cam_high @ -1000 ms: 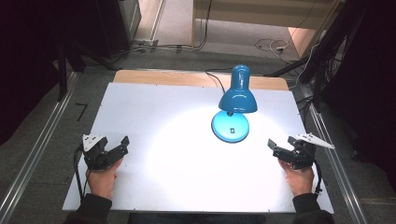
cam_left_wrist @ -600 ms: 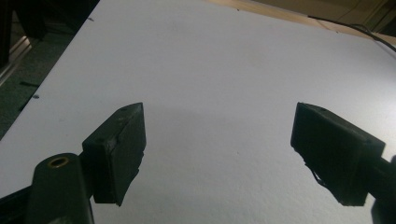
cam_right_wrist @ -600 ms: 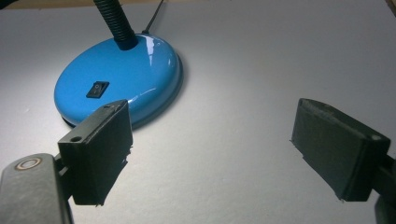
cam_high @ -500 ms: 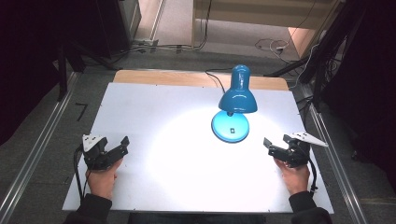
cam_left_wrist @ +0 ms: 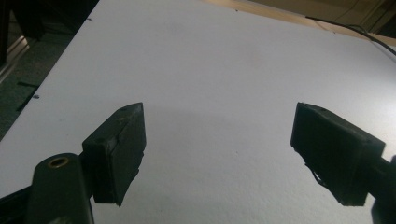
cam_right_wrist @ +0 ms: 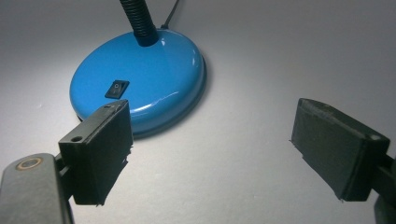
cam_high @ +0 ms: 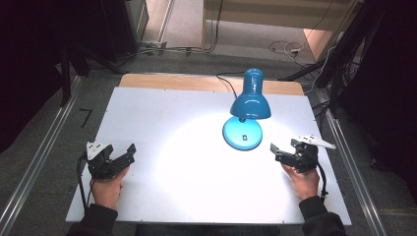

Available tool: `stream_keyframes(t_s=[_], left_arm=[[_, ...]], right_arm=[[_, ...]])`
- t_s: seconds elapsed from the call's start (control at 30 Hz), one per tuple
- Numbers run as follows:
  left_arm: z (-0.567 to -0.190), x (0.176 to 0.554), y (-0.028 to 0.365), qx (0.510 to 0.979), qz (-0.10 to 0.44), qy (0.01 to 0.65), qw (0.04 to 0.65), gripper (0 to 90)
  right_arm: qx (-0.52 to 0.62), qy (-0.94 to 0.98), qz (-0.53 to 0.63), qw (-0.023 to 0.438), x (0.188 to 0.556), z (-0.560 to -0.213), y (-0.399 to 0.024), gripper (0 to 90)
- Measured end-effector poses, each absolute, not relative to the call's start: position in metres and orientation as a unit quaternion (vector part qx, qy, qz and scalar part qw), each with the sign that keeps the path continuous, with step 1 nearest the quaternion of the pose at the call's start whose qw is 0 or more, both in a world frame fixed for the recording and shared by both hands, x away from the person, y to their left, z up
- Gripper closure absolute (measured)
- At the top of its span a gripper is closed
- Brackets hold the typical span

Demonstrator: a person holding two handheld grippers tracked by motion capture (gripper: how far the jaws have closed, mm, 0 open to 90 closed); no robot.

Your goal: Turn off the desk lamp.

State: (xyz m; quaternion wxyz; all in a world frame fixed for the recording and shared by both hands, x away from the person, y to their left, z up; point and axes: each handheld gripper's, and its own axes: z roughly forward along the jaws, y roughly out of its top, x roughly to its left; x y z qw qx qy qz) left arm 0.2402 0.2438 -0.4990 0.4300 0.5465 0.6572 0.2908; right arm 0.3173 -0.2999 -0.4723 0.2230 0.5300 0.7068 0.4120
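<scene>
A glossy blue desk lamp with a round base (cam_high: 242, 133) and bell shade is seen lit on the white tabletop (cam_high: 162, 118), right of centre, toward the far edge. A black rocker switch (cam_right_wrist: 116, 88) is set in the base top. The right gripper (cam_high: 281, 152) is held w/ jaws spread wide, nothing between them, just beside the base, not touching. The left gripper (cam_high: 125, 154) is held near the front-left corner, jaws likewise apart & empty, well apart from the lamp.

The left gripper (cam_high: 123, 156) sat low at the person's left, jaws spread wide and empty. The right gripper (cam_high: 279, 153) was held at the far right, jaws likewise wide apart, gripping nothing.
</scene>
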Motion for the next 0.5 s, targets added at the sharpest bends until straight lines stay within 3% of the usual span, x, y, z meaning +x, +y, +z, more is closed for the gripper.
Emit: stream_keyframes(t_s=[0.5], left_arm=[[-0.4989,0.2401,0.2437,0.547,0.293,0.657,0.428,18.6]], right_arm=[[0.524,0.711,0.414,0.222,0.3214,-0.4732,-0.2922,11.7]])
